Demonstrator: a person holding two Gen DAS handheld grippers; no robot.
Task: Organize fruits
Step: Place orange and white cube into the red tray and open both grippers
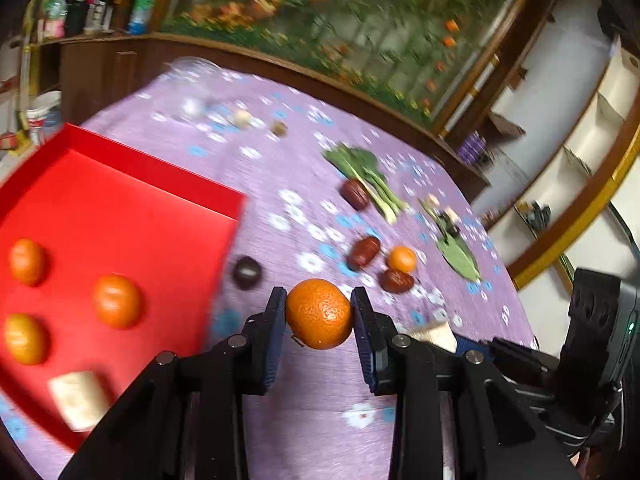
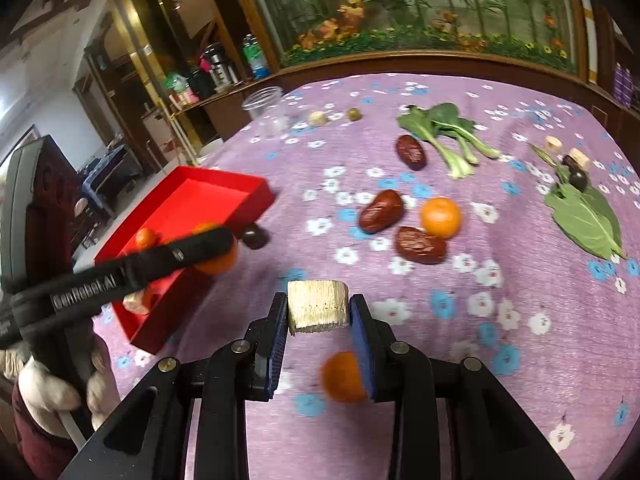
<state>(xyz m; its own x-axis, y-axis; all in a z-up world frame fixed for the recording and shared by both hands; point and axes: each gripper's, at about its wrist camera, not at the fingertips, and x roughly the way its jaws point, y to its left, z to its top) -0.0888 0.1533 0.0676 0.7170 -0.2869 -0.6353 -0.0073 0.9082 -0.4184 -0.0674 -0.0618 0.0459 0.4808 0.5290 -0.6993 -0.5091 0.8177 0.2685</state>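
Note:
My left gripper (image 1: 319,308) is shut on an orange tangerine (image 1: 319,314), held above the purple cloth just right of the red tray (image 1: 152,216). The tray holds three tangerines (image 1: 117,301) and a pale cut chunk (image 1: 78,399). My right gripper (image 2: 319,306) is shut on a pale ridged chunk (image 2: 317,306) above the cloth. In the right wrist view the left gripper (image 2: 212,246) with its tangerine (image 2: 218,262) hangs by the tray (image 2: 224,190). Another tangerine (image 2: 440,217) lies among red dates (image 2: 380,211), and one (image 2: 343,376) lies below my right fingers.
The flowered purple cloth (image 2: 500,320) also carries leafy greens (image 2: 448,128), a green leaf (image 2: 584,220), dark round fruits (image 2: 255,237), small pale chunks (image 2: 554,144) and a clear plastic cup (image 2: 262,100) at the far edge. A wooden cabinet rises behind the table.

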